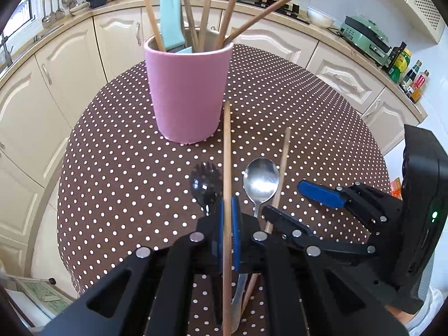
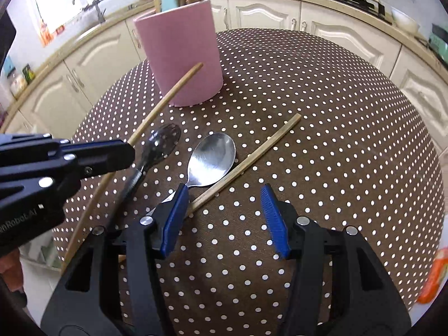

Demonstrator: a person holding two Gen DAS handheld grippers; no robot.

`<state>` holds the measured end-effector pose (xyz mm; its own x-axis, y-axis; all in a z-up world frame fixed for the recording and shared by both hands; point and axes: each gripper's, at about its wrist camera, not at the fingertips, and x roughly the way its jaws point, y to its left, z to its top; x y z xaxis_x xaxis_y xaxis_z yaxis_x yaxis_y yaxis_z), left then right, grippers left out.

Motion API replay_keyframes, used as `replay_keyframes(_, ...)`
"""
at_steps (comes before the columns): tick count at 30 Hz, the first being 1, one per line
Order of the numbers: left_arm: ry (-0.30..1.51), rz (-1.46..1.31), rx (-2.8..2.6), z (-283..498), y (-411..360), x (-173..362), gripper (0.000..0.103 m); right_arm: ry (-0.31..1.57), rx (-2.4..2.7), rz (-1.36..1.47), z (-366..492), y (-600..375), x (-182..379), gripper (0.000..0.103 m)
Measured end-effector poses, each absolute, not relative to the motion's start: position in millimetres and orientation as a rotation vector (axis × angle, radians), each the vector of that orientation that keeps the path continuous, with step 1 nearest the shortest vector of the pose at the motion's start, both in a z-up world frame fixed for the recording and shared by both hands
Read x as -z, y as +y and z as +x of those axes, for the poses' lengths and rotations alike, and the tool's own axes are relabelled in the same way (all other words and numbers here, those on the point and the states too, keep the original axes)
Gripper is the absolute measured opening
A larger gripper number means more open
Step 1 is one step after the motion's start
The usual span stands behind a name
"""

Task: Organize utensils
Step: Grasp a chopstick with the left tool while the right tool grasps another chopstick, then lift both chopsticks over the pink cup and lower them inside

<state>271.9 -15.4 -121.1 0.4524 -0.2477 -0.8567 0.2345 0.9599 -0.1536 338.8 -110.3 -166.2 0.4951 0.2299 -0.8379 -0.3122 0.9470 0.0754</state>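
Note:
My left gripper is shut on a wooden chopstick, lifted above the table and pointing toward the pink cup. The cup holds several chopsticks and a teal-handled utensil. On the dotted tablecloth lie a black spork, a silver spoon and a second chopstick. My right gripper hangs open low over that second chopstick, its left finger beside the spoon; nothing is pinched. The right wrist view also shows the left gripper with its held chopstick.
The round table drops off on all sides, with cream kitchen cabinets and a counter behind. A stove and bottles stand at the back right. An orange packet lies by the table's right edge.

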Motion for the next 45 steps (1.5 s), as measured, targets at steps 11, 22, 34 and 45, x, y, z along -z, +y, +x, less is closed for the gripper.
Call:
replay_keyframes(11, 1.063, -0.031, 0.324, 266, -12, 124, 0.005, 1.179, -0.389, -0.080, 365, -137, 162, 0.025)
replay_keyframes(22, 1.058, -0.039, 0.347, 262, -21, 122, 0.005, 1.184, -0.402, 0.015, 374, -181, 160, 0.007)
replay_keyframes(34, 0.981, -0.069, 0.419, 250, -38, 108, 0.005, 1.046, -0.439, 0.170, 341, -237, 125, 0.006)
replay_keyframes(45, 0.644, -0.103, 0.548, 210, -46, 61, 0.005, 0.659, -0.522, 0.317, 295, -284, 42, 0.006)
